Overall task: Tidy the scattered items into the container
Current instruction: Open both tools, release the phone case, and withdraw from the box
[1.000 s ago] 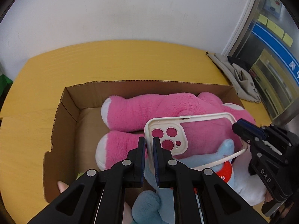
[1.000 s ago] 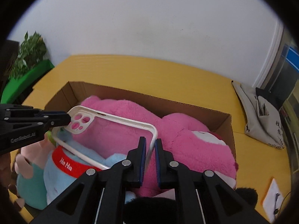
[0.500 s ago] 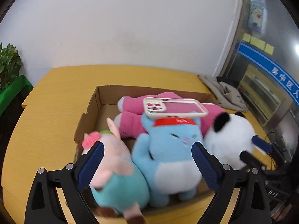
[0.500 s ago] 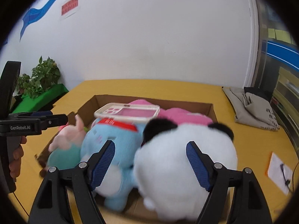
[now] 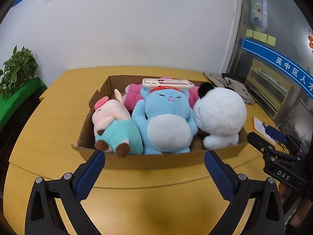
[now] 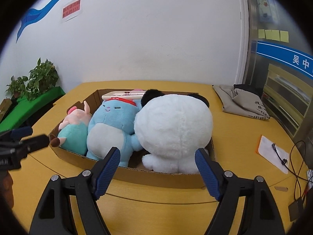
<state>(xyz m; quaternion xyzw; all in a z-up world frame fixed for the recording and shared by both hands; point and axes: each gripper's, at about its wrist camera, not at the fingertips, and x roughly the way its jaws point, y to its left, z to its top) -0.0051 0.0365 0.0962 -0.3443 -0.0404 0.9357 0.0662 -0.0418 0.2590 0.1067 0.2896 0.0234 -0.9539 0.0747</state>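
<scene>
Nearest you, your left claw [image 5: 154,168] hung wide open over the yellow table [image 5: 156,205], gripping nothing, its blue pads [image 5: 90,174] spread to either side of the cardboard box [image 5: 152,160]. Your right claw [image 6: 156,168] was just as wide apart and equally empty, hovering before the box's near wall.

Inside the box you had four plush toys and one phone case. In the front row, counted from the left: one pink pig plush [image 5: 115,125] in a teal outfit, one blue plush [image 5: 166,123] with a red headband, and one white panda plush [image 5: 219,117] with black ears. Behind them lay one pink plush [image 5: 133,96], mostly hidden by the front three. The single white phone case [image 5: 168,83] rested flat on top of the blue plush's head, above the pink plush.

From the right wrist view the panda plush blocked much of the box's interior, and the pink plush showed only as a sliver.

Farther out on the table, to the right, lay one grey cloth bag [image 6: 242,101], one sheet of paper [image 6: 273,154] with a small connector on it, and some cables [image 6: 299,168]. To the far left stood potted plants [image 6: 37,80] on a green ledge [image 6: 29,105], with a white wall behind.
</scene>
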